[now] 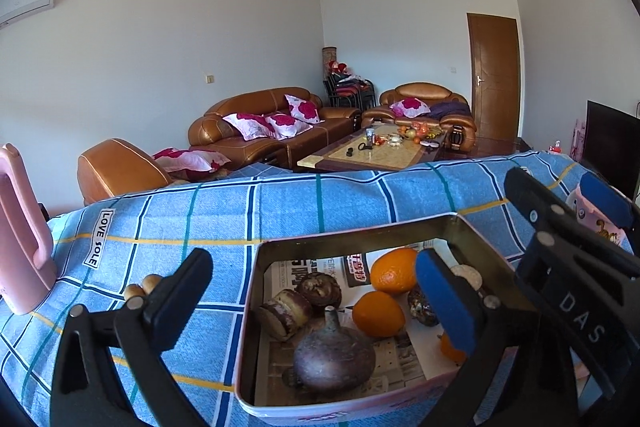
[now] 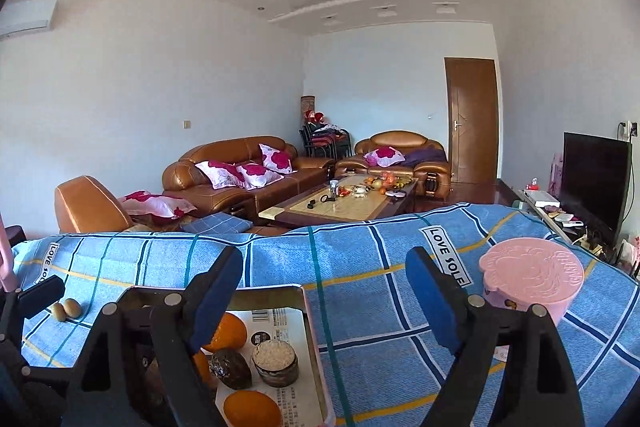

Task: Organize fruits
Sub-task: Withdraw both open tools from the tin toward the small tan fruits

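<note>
A metal tray (image 1: 352, 233) lined with newspaper sits on the blue checked cloth. It holds oranges (image 1: 394, 269), a large purple bulb-shaped fruit (image 1: 334, 355), dark brown fruits (image 1: 320, 289) and a cut round piece (image 1: 284, 313). My left gripper (image 1: 316, 301) is open above the tray, holding nothing. My right gripper (image 2: 324, 299) is open and empty over the tray's right rim (image 2: 314, 339); oranges (image 2: 228, 333) and a dark fruit (image 2: 232, 367) lie below its left finger. Two small brown fruits (image 2: 66, 309) lie on the cloth left of the tray, also seen in the left wrist view (image 1: 142, 287).
A pink round lidded tin (image 2: 530, 277) stands on the cloth to the right. A pink handled object (image 1: 22, 231) stands at the left edge. Behind the table are brown leather sofas (image 1: 272, 131), a coffee table (image 1: 372, 151) and a TV (image 2: 594, 179).
</note>
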A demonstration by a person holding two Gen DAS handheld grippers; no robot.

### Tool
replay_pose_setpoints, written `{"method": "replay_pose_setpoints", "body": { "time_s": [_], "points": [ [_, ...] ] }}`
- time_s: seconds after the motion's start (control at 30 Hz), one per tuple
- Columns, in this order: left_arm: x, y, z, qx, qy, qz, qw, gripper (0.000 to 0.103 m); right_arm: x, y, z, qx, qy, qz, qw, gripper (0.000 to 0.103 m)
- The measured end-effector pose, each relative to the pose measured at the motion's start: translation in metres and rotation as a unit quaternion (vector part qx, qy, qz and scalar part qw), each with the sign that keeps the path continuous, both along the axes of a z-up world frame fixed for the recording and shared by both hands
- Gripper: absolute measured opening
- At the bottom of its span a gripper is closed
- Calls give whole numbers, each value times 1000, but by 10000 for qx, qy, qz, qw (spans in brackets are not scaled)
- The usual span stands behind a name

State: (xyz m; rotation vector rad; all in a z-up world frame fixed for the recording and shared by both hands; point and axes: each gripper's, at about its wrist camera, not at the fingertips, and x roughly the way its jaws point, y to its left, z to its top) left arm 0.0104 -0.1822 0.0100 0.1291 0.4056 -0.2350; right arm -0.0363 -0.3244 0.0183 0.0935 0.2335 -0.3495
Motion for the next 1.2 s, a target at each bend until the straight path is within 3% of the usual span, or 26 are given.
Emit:
{"method": "replay_pose_setpoints", "body": {
  "time_s": [1.2],
  "points": [
    [-30,29,0,-164,-33,185,9997,103,-35,25,2,-94,42,-239,9997,85]
  ]
}}
